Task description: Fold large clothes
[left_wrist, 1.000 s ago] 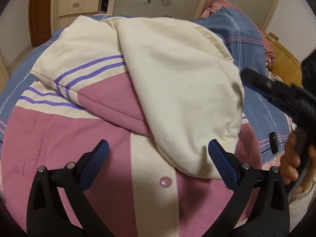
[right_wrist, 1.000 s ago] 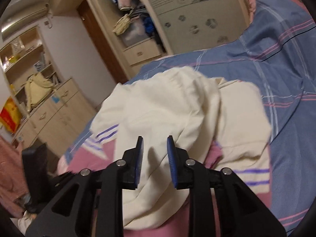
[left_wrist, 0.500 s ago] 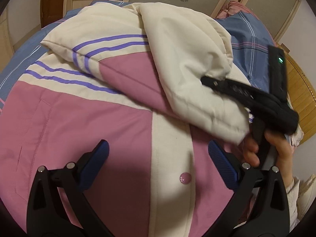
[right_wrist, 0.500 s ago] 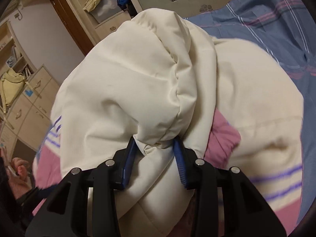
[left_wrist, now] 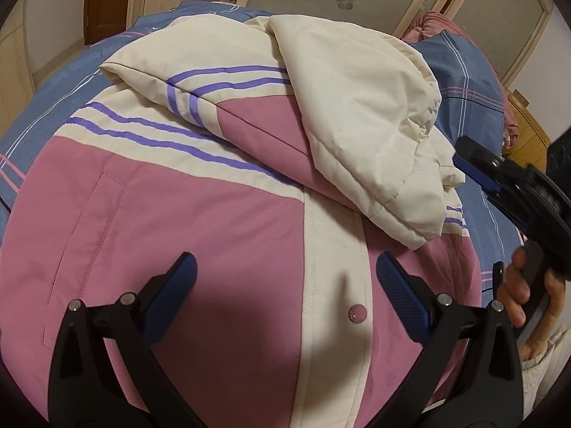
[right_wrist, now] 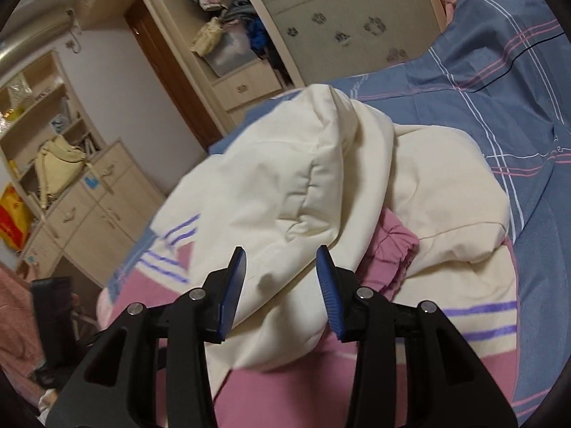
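A pink and cream padded jacket point(left_wrist: 178, 214) with purple stripes lies front up on the bed point(left_wrist: 467, 82), one snap button point(left_wrist: 357, 312) showing on its cream placket. Its cream hood point(left_wrist: 357, 107) is folded down over the chest. My left gripper point(left_wrist: 285, 264) hovers open over the pink front, with nothing between its fingers. My right gripper point(right_wrist: 282, 253) is just short of the hood point(right_wrist: 285, 178); its jaws are opening and the pads do not press the cloth. In the left wrist view the right gripper point(left_wrist: 471, 164) sits at the hood's right edge.
The bed point(right_wrist: 499, 71) has a blue plaid cover. A person's hand point(left_wrist: 528, 296) holds the right gripper's handle. A wardrobe with patterned sliding doors point(right_wrist: 339, 18) and drawer units point(right_wrist: 100, 214) stand beyond the bed. A wooden piece of furniture point(left_wrist: 528, 132) is at the right.
Half a second ago the right gripper was shut on the hood's cloth; it has let go and drawn back. The hood now rests on the chest. The left gripper shifted slightly over the front.
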A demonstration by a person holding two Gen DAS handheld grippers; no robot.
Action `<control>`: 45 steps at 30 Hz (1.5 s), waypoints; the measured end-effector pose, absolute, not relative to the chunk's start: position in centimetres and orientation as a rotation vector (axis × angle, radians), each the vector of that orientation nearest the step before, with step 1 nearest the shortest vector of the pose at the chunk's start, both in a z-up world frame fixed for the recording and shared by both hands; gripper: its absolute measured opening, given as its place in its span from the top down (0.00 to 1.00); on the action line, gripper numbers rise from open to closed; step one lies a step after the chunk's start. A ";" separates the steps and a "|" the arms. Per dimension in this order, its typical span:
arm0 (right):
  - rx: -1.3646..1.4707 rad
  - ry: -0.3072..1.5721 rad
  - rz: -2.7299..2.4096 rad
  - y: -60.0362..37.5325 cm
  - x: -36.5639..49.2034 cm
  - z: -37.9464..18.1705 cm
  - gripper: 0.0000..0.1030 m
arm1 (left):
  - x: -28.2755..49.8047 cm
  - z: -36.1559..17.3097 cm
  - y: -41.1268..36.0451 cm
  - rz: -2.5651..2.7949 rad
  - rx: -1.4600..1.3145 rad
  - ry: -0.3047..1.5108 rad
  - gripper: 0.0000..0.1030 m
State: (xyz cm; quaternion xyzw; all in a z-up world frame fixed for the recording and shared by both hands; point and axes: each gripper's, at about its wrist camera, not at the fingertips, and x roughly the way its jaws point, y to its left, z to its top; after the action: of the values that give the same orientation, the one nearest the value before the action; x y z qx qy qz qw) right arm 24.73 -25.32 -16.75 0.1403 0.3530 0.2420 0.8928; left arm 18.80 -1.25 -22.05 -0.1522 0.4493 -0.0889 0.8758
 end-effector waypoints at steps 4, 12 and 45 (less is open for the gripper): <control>0.244 0.786 0.528 -23.6 24.7 -18.2 0.59 | 18.6 -22.3 -1.3 -0.181 -0.317 0.941 0.02; 0.185 0.876 0.466 -20.3 27.5 -23.4 0.59 | 18.9 -22.7 -0.8 -0.167 -0.326 0.954 0.02; 0.350 0.856 0.458 -27.6 22.3 -20.9 0.21 | 17.4 -21.6 1.2 -0.109 -0.325 0.925 0.02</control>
State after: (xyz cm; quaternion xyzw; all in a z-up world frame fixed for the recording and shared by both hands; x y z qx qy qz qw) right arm 22.34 -27.56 -20.85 0.1672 0.4093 0.2192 0.8697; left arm 17.44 1.15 -21.63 -0.1559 0.4441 -0.0526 0.8808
